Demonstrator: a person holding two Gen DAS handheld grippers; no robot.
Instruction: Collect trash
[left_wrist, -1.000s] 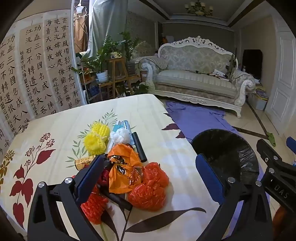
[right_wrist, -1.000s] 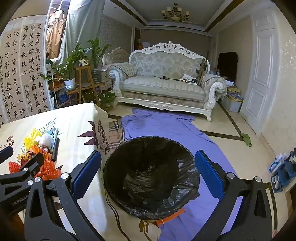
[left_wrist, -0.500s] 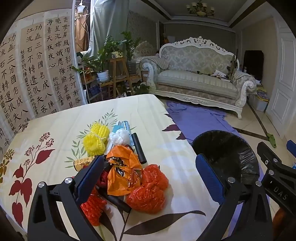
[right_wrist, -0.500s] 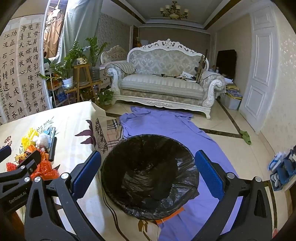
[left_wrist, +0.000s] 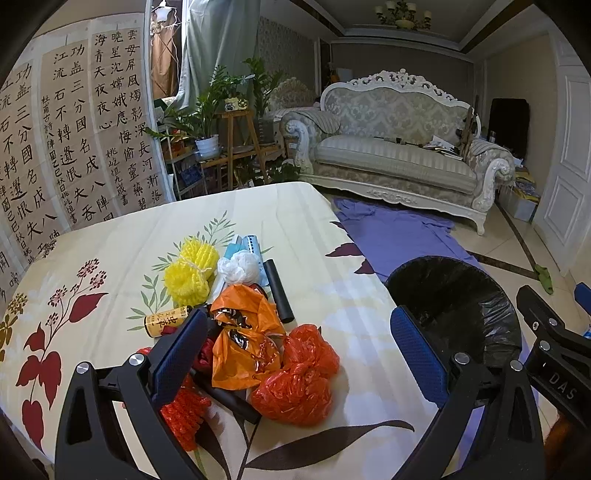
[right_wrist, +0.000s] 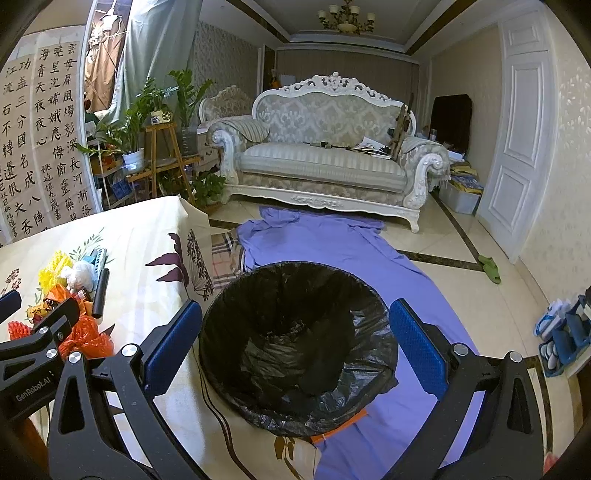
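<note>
A heap of trash lies on the floral tablecloth (left_wrist: 92, 258): red plastic bags (left_wrist: 299, 373), an orange bag (left_wrist: 243, 339), yellow foam nets (left_wrist: 190, 271), a white wad (left_wrist: 238, 267), a black tube (left_wrist: 279, 291), a small brown bottle (left_wrist: 166, 321) and red netting (left_wrist: 183, 413). My left gripper (left_wrist: 299, 350) hangs open just above the red and orange bags, its left finger over the pile. A bin lined with a black bag (right_wrist: 295, 343) stands beside the table's right edge. My right gripper (right_wrist: 295, 343) hovers open over the bin's mouth, holding nothing.
A purple sheet (right_wrist: 332, 243) covers the floor beyond the bin, with an ornate sofa (right_wrist: 325, 162) behind it. Potted plants on wooden stands (left_wrist: 225, 122) and a calligraphy screen (left_wrist: 74, 129) border the table's far side. Slippers (right_wrist: 561, 332) sit at the right wall.
Both grippers have crept slightly; the trash pile and the bin sit marginally lower and nearer in view. Nothing was grasped or released.
</note>
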